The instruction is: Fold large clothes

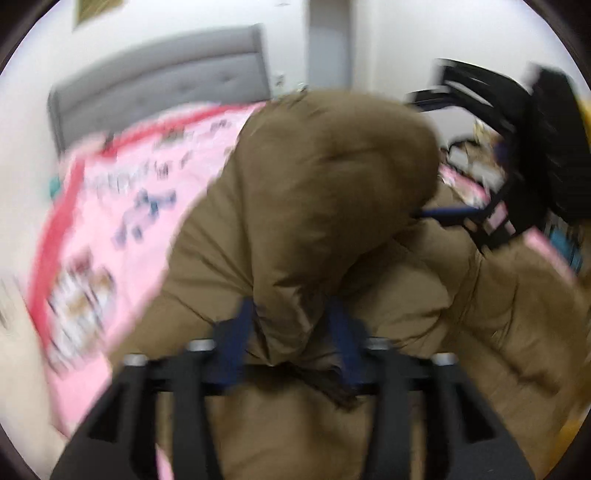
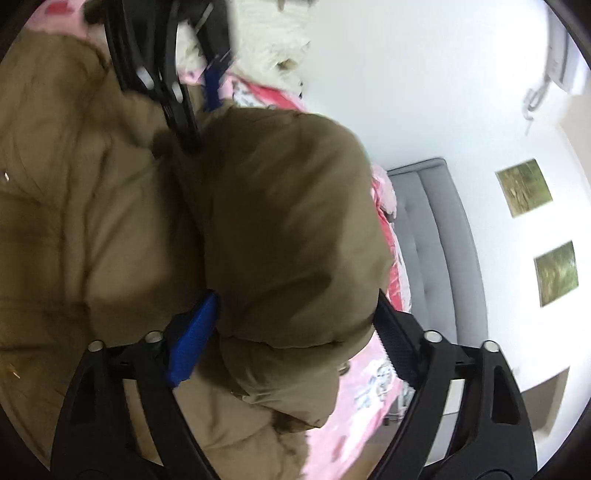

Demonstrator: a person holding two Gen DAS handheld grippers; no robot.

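A bulky brown padded coat (image 1: 325, 177) lies on a bed with a pink printed cover (image 1: 122, 192). One part is folded over into a thick rounded hump (image 2: 288, 206). My left gripper (image 1: 290, 310) stands open with its blue fingers (image 1: 236, 339) either side of a ridge of the coat. My right gripper (image 2: 295, 295) is open wide and straddles the hump's near end, its pads not squeezing the fabric. The other gripper shows in each view: the right one (image 1: 480, 218) at the far side of the hump, the left one (image 2: 173, 92) at the top. The left wrist view is blurred.
A grey padded headboard (image 1: 166, 85) stands against a white wall at the head of the bed. Two framed pictures (image 2: 524, 186) hang above it. A black object (image 1: 554, 158) and clutter sit beyond the coat. Something white and fluffy (image 2: 269, 33) lies by the bed's edge.
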